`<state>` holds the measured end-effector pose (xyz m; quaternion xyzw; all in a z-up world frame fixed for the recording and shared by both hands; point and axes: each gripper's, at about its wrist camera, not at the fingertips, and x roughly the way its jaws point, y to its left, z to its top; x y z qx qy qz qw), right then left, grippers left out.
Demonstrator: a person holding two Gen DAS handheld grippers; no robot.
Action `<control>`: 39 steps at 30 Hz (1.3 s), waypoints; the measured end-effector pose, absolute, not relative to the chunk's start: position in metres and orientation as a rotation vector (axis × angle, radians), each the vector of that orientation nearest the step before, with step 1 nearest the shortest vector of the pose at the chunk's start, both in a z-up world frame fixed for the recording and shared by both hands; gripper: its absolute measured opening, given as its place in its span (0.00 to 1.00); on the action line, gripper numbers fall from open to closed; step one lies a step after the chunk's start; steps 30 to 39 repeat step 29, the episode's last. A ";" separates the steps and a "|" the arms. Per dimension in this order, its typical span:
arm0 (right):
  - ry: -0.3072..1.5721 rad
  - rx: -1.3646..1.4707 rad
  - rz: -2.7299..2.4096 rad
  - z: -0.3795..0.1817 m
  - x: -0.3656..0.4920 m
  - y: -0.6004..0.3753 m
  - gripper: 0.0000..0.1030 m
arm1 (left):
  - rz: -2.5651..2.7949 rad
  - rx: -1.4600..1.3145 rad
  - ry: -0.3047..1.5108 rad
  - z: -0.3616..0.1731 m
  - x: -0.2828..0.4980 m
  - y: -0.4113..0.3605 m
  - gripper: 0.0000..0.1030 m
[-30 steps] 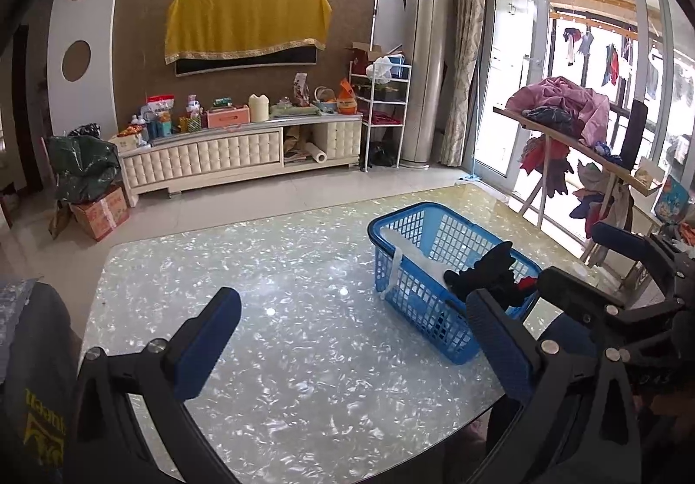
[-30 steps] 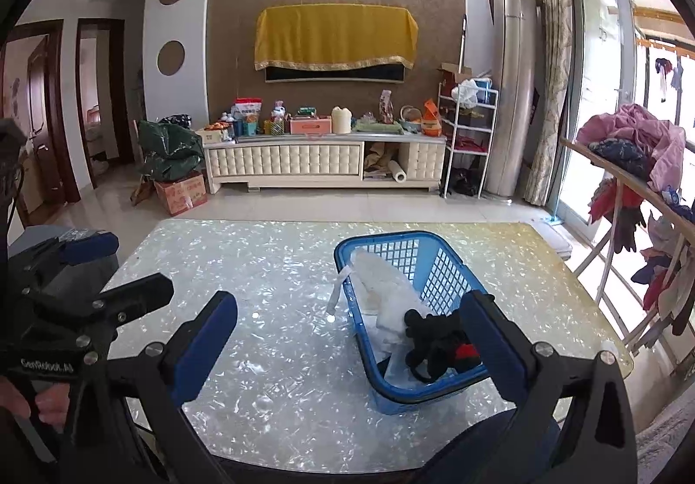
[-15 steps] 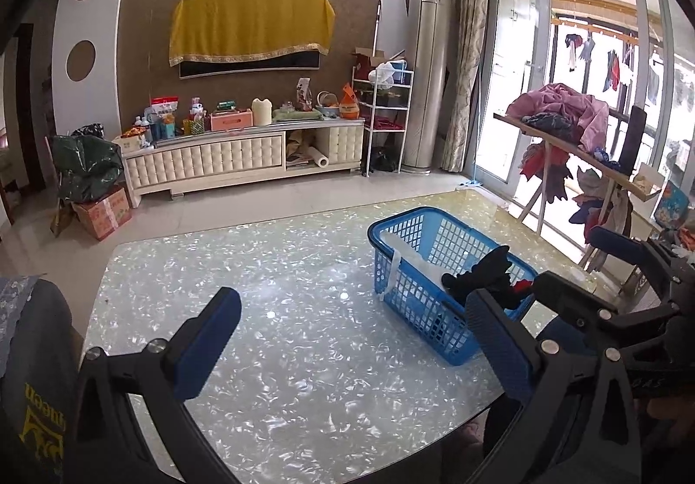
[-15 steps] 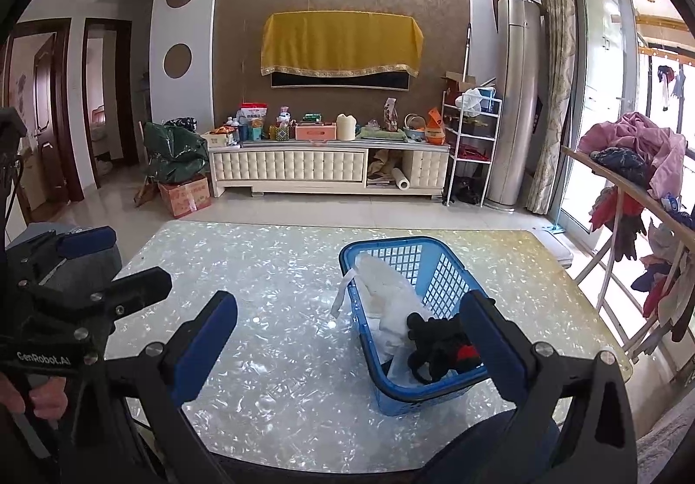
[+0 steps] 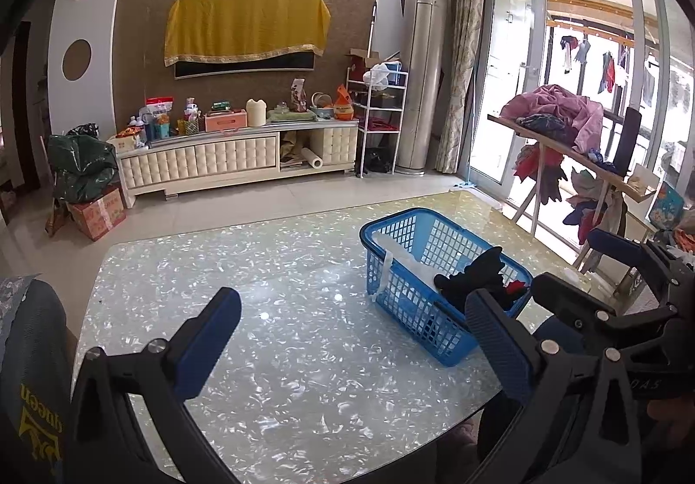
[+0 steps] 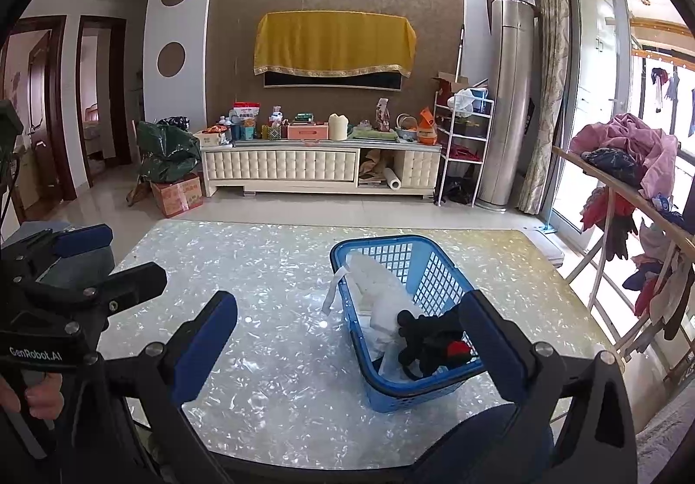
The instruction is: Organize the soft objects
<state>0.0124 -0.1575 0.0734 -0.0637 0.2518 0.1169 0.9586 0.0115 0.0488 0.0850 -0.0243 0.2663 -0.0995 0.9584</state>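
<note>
While both tongs, the left tongs and right tongs, gape wide and empty short of the basket, the black glove and white cloth inside look light and limp; pinch a raised fold.

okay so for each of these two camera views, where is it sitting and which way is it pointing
Left wrist: on the left gripper, facing across the table toward the TV cabinet; shows its open fingers, a sleeve, the right gripper.
Right wrist: on the right gripper, facing likewise; shows its open fingers, the left gripper, a hand.
Shared: blue basket, table, cabinet.
</note>
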 end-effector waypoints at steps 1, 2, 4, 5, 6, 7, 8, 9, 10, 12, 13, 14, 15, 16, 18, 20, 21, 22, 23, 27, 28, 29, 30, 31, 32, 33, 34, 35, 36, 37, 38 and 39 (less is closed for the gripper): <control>0.509 -0.129 0.236 0.074 0.012 -0.157 1.00 | -0.203 -0.051 0.540 0.085 0.011 0.048 1.00; 0.510 -0.129 0.235 0.074 0.012 -0.158 1.00 | -0.206 -0.052 0.540 0.086 0.011 0.048 1.00; 0.508 -0.129 0.232 0.075 0.012 -0.157 1.00 | -0.212 -0.052 0.537 0.087 0.010 0.048 1.00; 0.509 -0.129 0.231 0.075 0.012 -0.157 1.00 | -0.214 -0.050 0.535 0.087 0.009 0.048 1.00; 0.509 -0.129 0.229 0.075 0.012 -0.157 1.00 | -0.215 -0.049 0.534 0.087 0.009 0.047 1.00; 0.508 -0.130 0.228 0.076 0.012 -0.157 1.00 | -0.216 -0.048 0.533 0.088 0.009 0.047 1.00; 0.506 -0.129 0.228 0.076 0.012 -0.157 1.00 | -0.218 -0.049 0.532 0.088 0.008 0.047 1.00; 0.505 -0.127 0.228 0.076 0.012 -0.157 1.00 | -0.219 -0.049 0.531 0.088 0.008 0.047 1.00; 0.505 -0.126 0.229 0.076 0.012 -0.157 1.00 | -0.219 -0.049 0.530 0.088 0.008 0.047 1.00; 0.503 -0.128 0.227 0.077 0.011 -0.157 1.00 | -0.220 -0.049 0.530 0.089 0.008 0.047 1.00; 0.503 -0.128 0.227 0.077 0.011 -0.157 1.00 | -0.220 -0.049 0.530 0.088 0.008 0.047 1.00; 0.503 -0.128 0.226 0.077 0.011 -0.158 1.00 | -0.221 -0.049 0.529 0.089 0.007 0.047 1.00; 0.502 -0.128 0.226 0.077 0.011 -0.158 1.00 | -0.222 -0.049 0.528 0.089 0.007 0.047 1.00; 0.501 -0.129 0.225 0.077 0.010 -0.158 1.00 | -0.223 -0.049 0.527 0.089 0.007 0.047 1.00; 0.498 -0.129 0.223 0.078 0.010 -0.158 1.00 | -0.227 -0.050 0.525 0.090 0.006 0.046 1.00; 0.496 -0.128 0.222 0.078 0.009 -0.159 1.00 | -0.228 -0.051 0.523 0.091 0.005 0.046 1.00; 0.495 -0.127 0.222 0.079 0.008 -0.159 1.00 | -0.229 -0.051 0.523 0.091 0.005 0.046 1.00; 0.495 -0.127 0.222 0.079 0.008 -0.159 1.00 | -0.230 -0.051 0.523 0.091 0.005 0.046 1.00; 0.495 -0.126 0.222 0.079 0.008 -0.160 1.00 | -0.231 -0.052 0.522 0.091 0.005 0.046 1.00; 0.496 -0.128 0.223 0.079 0.008 -0.159 1.00 | -0.238 -0.046 0.521 0.090 0.004 0.047 1.00; 0.499 -0.128 0.224 0.079 0.009 -0.160 1.00 | -0.237 -0.045 0.520 0.091 0.003 0.046 1.00; 0.500 -0.128 0.224 0.079 0.008 -0.160 1.00 | -0.235 -0.046 0.519 0.091 0.003 0.047 1.00; 0.500 -0.128 0.224 0.079 0.008 -0.160 1.00 | -0.235 -0.046 0.519 0.091 0.003 0.047 1.00; 0.500 -0.128 0.224 0.079 0.008 -0.160 1.00 | -0.235 -0.046 0.519 0.091 0.003 0.047 1.00; 0.500 -0.128 0.224 0.079 0.008 -0.160 1.00 | -0.235 -0.046 0.519 0.091 0.003 0.047 1.00; 0.500 -0.128 0.224 0.079 0.008 -0.160 1.00 | -0.235 -0.046 0.519 0.091 0.003 0.047 1.00; 0.500 -0.128 0.224 0.079 0.008 -0.160 1.00 | -0.235 -0.046 0.519 0.091 0.003 0.047 1.00; 0.500 -0.128 0.224 0.079 0.008 -0.160 1.00 | -0.235 -0.046 0.519 0.091 0.003 0.047 1.00; 0.500 -0.128 0.224 0.079 0.008 -0.160 1.00 | -0.235 -0.046 0.519 0.091 0.003 0.047 1.00; 0.500 -0.128 0.224 0.079 0.008 -0.160 1.00 | -0.235 -0.046 0.519 0.091 0.003 0.047 1.00; 0.500 -0.128 0.224 0.079 0.008 -0.160 1.00 | -0.235 -0.046 0.519 0.091 0.003 0.047 1.00; 0.500 -0.128 0.224 0.079 0.008 -0.160 1.00 | -0.235 -0.046 0.519 0.091 0.003 0.047 1.00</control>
